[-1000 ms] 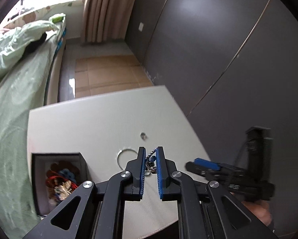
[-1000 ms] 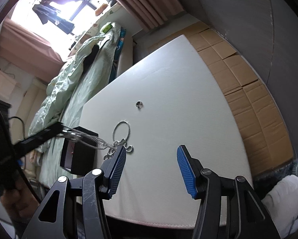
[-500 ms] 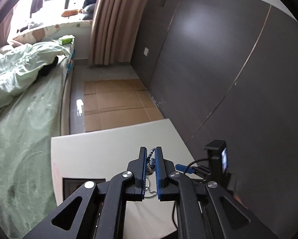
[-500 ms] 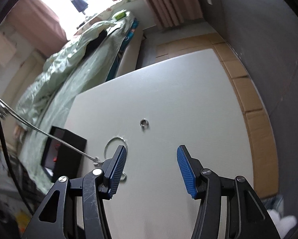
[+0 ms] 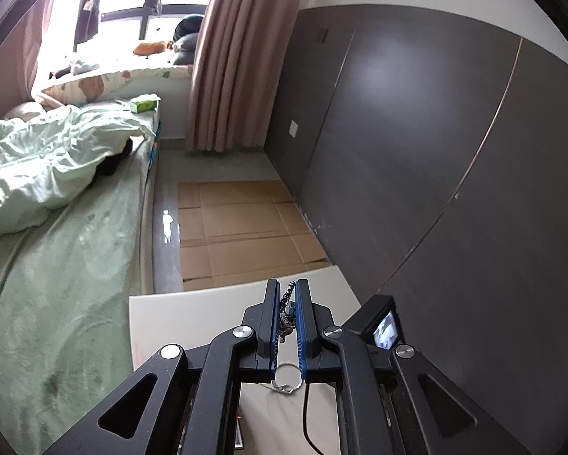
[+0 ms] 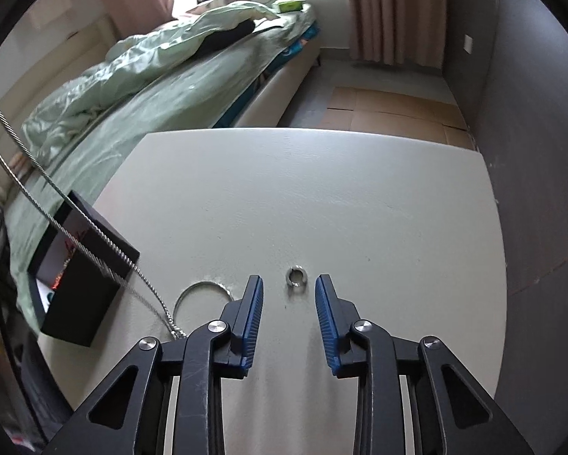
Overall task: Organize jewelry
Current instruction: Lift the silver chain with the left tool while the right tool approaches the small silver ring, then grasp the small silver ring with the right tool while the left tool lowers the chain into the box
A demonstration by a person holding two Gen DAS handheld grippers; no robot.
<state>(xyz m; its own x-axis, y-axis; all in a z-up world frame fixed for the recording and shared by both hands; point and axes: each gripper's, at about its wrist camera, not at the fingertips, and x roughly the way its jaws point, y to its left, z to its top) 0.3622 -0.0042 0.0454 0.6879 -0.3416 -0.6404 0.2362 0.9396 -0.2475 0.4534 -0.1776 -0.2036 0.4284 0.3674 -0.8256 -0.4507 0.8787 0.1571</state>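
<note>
My left gripper (image 5: 287, 289) is shut on a silver chain necklace (image 5: 287, 313) and holds it high above the white table (image 5: 192, 314). In the right wrist view the chain (image 6: 94, 229) hangs slanting from the upper left down to the table beside a thin silver bangle (image 6: 202, 290). A small silver ring (image 6: 295, 276) lies on the table (image 6: 321, 197) between the fingers of my open, empty right gripper (image 6: 288, 284). A black jewelry box (image 6: 81, 276) with red pieces inside stands open at the table's left edge.
A bed with green bedding (image 6: 139, 87) runs along the table's left side. A dark panelled wall (image 5: 435, 151) is on the right. Cardboard sheets (image 5: 238, 223) cover the floor beyond the table. The right gripper's camera body (image 5: 382, 328) shows beside my left fingers.
My left gripper has risen and tilted up with the necklace, drawing the chain taut off the table. My right gripper has moved forward so the ring now lies between its fingers.
</note>
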